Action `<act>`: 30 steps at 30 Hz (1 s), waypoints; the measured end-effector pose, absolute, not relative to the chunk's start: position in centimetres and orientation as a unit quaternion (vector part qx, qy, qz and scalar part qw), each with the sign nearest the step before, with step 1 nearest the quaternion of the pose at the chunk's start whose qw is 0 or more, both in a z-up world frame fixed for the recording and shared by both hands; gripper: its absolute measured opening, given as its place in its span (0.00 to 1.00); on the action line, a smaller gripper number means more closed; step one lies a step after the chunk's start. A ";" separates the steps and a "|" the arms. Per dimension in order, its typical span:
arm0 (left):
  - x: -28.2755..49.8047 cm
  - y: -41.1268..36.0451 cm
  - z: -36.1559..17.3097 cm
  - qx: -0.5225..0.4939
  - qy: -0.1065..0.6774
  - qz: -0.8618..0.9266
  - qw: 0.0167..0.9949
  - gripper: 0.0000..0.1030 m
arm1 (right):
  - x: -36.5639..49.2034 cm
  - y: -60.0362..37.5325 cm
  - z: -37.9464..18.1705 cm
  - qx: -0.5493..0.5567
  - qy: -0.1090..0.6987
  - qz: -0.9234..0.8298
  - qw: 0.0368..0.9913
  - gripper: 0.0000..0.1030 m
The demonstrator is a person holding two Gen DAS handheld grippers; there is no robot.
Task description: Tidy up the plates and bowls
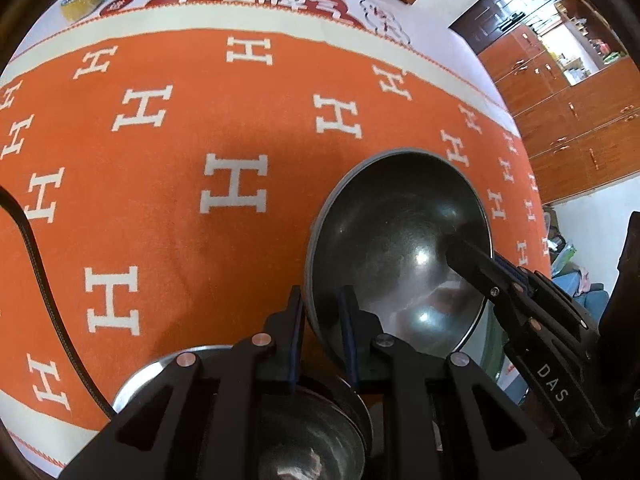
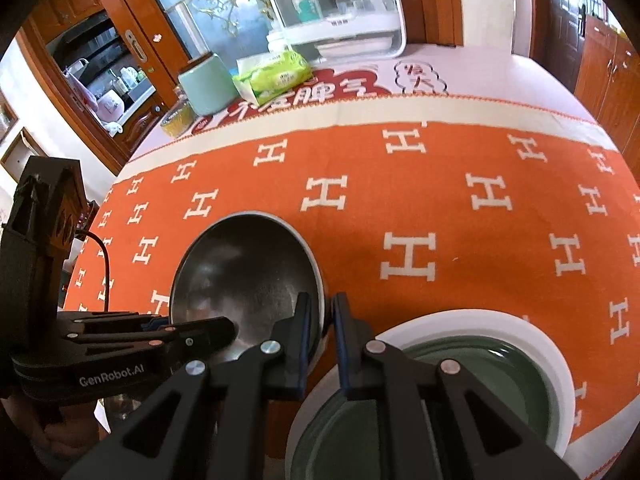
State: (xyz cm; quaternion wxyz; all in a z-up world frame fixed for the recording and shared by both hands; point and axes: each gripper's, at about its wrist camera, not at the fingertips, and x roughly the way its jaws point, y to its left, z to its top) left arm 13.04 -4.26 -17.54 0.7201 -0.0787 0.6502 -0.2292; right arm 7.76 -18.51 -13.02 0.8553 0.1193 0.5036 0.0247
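A dark steel bowl (image 1: pixel 400 240) is held tilted above the orange cloth; it also shows in the right wrist view (image 2: pixel 244 264). My left gripper (image 1: pixel 322 312) is shut on its near rim. My right gripper (image 2: pixel 322 312) is shut on its opposite rim, and shows in the left wrist view (image 1: pixel 480 268). Below the left gripper lies a steel plate (image 1: pixel 160 372) with a steel bowl (image 1: pixel 320 432) on it. Below the right gripper sits a green bowl (image 2: pixel 500 364) on a white plate (image 2: pixel 480 320).
The table carries an orange H-patterned cloth (image 2: pixel 400 200). At its far side stand a mint cup (image 2: pixel 208 84), a green tissue pack (image 2: pixel 276 76), a tape roll (image 2: pixel 176 120) and a white dish box (image 2: pixel 340 12). A black cable (image 1: pixel 36 264) crosses the left.
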 end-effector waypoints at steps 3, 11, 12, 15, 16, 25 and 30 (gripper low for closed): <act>12.5 -3.7 -16.7 -0.085 0.640 -0.233 0.727 0.15 | 7.1 -18.2 -12.3 0.116 0.494 0.024 0.861 0.11; 10.6 -2.1 -14.3 -0.087 0.614 -0.239 0.747 0.15 | 5.1 -16.8 -10.5 0.108 0.470 0.026 0.876 0.11; 10.3 -1.8 -14.0 -0.087 0.611 -0.239 0.750 0.15 | 4.9 -16.6 -10.4 0.107 0.467 0.026 0.877 0.11; 9.5 -1.3 -13.4 -0.090 0.604 -0.240 0.755 0.15 | 4.1 -16.0 -9.8 0.103 0.459 0.028 0.882 0.11; 9.2 -1.0 -13.1 -0.092 0.601 -0.240 0.757 0.15 | 3.9 -15.8 -9.6 0.103 0.456 0.029 0.883 0.11; 7.0 1.6 -11.5 -0.094 0.581 -0.242 0.772 0.15 | 1.7 -13.3 -8.4 0.096 0.436 0.039 0.894 0.11; 5.9 3.0 -11.1 -0.095 0.578 -0.242 0.774 0.15 | 0.6 -11.8 -7.9 0.091 0.427 0.042 0.899 0.11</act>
